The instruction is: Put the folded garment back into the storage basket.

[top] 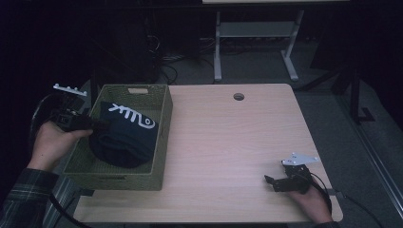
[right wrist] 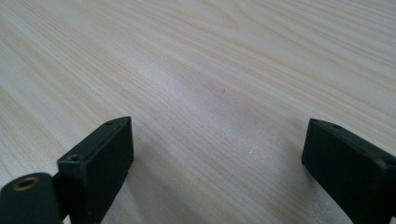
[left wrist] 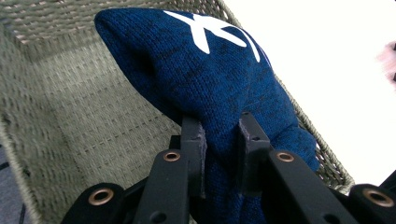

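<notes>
step: lowering navy knit garment [left wrist: 205, 88] into woven basket [top: 164, 137] | my left fingers [left wrist: 196, 154] clamp its fold | right fingers [right wrist: 105, 154] wide, idle on desk [top: 228, 142] | next, likely: settle it, release

- The worktop [top: 228, 142] is a light wood-grain table top with rounded corners, on a pale metal frame.
- A round cable hole [top: 238, 97] sits near its far edge, about midway along.
- A woven olive-green basket [top: 160, 142] stands on the left end, its left wall at the left edge and its near wall close to the near edge.
- The right gripper [top: 272, 182] rests at the near right corner, low over the bare wood [right wrist: 210, 88].
</notes>
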`<state>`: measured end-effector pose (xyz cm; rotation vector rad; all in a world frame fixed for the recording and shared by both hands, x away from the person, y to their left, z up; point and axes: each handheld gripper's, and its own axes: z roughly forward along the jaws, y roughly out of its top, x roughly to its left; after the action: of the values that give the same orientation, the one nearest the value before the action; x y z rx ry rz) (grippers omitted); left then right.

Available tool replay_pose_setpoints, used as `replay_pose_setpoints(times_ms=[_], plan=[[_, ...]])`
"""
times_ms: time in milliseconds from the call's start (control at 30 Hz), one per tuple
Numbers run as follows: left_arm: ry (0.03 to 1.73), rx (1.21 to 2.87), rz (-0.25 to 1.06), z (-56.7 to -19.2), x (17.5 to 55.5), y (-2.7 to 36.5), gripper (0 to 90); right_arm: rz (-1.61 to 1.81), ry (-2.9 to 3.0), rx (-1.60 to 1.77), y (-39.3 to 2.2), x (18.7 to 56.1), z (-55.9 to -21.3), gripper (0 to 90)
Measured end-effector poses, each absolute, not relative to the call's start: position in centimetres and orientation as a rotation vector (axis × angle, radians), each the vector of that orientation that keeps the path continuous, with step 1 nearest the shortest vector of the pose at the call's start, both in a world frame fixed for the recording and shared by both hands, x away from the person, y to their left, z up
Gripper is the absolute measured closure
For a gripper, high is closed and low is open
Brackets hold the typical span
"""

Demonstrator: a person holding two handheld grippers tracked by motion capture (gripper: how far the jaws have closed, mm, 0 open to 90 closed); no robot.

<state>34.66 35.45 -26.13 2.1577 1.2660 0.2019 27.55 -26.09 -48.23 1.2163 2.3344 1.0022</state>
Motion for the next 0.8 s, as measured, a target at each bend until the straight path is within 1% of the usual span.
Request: replay_pose_setpoints(times_ms=[233, 400, 533, 800], plan=[[1.277, 2.161, 0.158, -28.0, 35.4, 35.5, 76.4, 1.005, 2.333, 1.217, -26.1, 27.5, -48.2, 8.7], [1.304, 2.171, 0.166, -29.1, 35.9, 36.1, 76.3, 1.005, 2.333, 1.217, -26.1, 27.5, -48.2, 8.7], [1.318, 2.180, 0.146, -30.4, 36.4, 36.6, 76.3, 1.005, 2.333, 1.216, -26.1, 27.5, -48.2, 8.7], [1.320, 2.226, 0.128, -32.9, 37.4, 36.2, 75.9, 1.003, 2.334, 1.218, -26.1, 27.5, -48.2, 8.7]])
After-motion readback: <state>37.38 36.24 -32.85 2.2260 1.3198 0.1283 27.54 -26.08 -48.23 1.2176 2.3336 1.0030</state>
